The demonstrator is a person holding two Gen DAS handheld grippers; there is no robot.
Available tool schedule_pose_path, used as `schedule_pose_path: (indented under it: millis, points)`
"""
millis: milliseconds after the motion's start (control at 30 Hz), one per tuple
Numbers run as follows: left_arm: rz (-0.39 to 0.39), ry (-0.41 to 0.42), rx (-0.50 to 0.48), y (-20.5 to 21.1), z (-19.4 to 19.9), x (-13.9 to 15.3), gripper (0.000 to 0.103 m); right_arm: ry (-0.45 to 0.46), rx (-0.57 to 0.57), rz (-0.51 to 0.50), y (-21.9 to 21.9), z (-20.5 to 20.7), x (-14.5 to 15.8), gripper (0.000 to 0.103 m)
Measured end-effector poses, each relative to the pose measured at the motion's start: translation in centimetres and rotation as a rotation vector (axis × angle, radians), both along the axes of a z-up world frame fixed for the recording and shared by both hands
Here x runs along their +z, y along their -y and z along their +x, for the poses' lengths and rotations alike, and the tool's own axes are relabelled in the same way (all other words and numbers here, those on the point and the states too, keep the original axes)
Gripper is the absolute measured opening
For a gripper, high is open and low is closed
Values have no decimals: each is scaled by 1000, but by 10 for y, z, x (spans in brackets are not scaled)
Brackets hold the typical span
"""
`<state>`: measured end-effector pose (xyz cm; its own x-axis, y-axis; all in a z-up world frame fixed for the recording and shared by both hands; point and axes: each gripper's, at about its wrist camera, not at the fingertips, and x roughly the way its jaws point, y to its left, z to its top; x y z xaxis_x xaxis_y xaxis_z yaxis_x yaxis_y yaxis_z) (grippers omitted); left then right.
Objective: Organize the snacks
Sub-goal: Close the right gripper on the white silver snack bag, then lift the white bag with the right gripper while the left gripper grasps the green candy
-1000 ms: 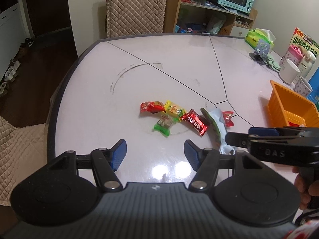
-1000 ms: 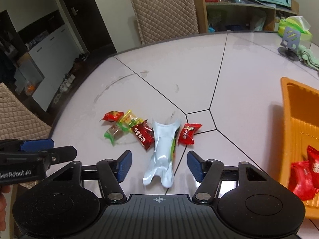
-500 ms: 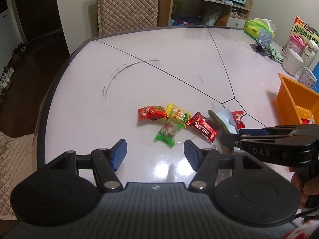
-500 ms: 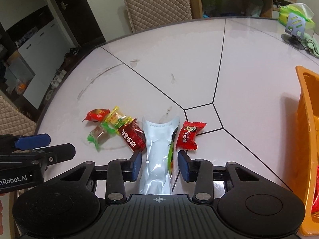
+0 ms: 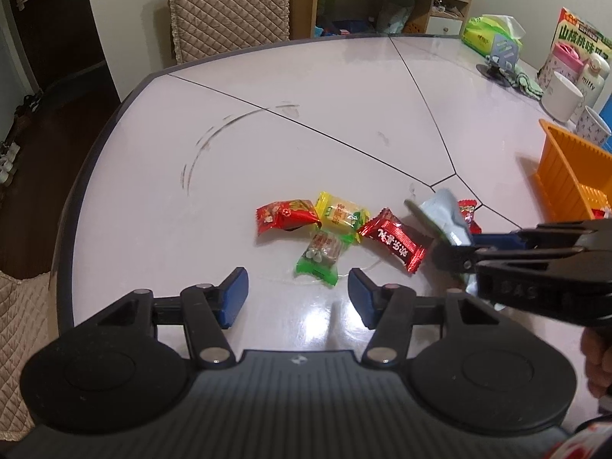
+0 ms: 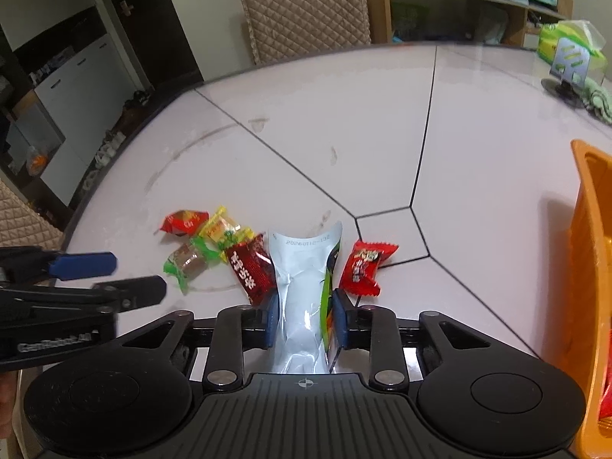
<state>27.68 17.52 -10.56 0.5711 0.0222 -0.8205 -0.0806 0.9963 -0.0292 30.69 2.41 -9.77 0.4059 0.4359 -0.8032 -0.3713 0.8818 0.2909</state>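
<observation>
My right gripper (image 6: 305, 319) is shut on a silver-and-green snack pouch (image 6: 304, 267), also visible in the left wrist view (image 5: 443, 220), where the right gripper (image 5: 459, 254) comes in from the right. My left gripper (image 5: 296, 296) is open and empty, just in front of a green candy (image 5: 319, 254). Around it lie a red candy (image 5: 287, 216), a yellow candy (image 5: 342, 214) and a dark red candy (image 5: 392, 243). A small red candy (image 6: 363, 266) lies right of the pouch. An orange basket (image 6: 591, 267) stands at the right.
At the far right of the white table (image 5: 306, 114) stand white mugs (image 5: 562, 95), a pink-lidded bottle (image 5: 562, 57), a snack box (image 5: 585, 34) and a green tissue pack (image 5: 489, 32). A quilted chair (image 5: 225, 4) is behind the table.
My right gripper has closed on the silver-and-green pouch, which now stands pinched between its fingers. My left gripper has moved closer to the candies and stays open.
</observation>
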Motion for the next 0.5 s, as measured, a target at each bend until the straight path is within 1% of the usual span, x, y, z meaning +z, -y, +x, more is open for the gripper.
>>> schedule_pose_path:
  millis: [133,233,300,467,500]
  points:
    - [16,2,-23,2,5,-4,53,3,-21,48,9,1,11,30]
    - [29,6,-46,6,10,-5,52,4,-39,59,16,2,17,30]
    - [43,11,-66,8,14,-6,49,1,-53,63,20,3,20,30]
    - [60,7,-96,12,26,-11,45,2,-80,70,31,2,26,30]
    - [63,5,-101,13,27,-13,42,0,-86,72,33,1,27,30]
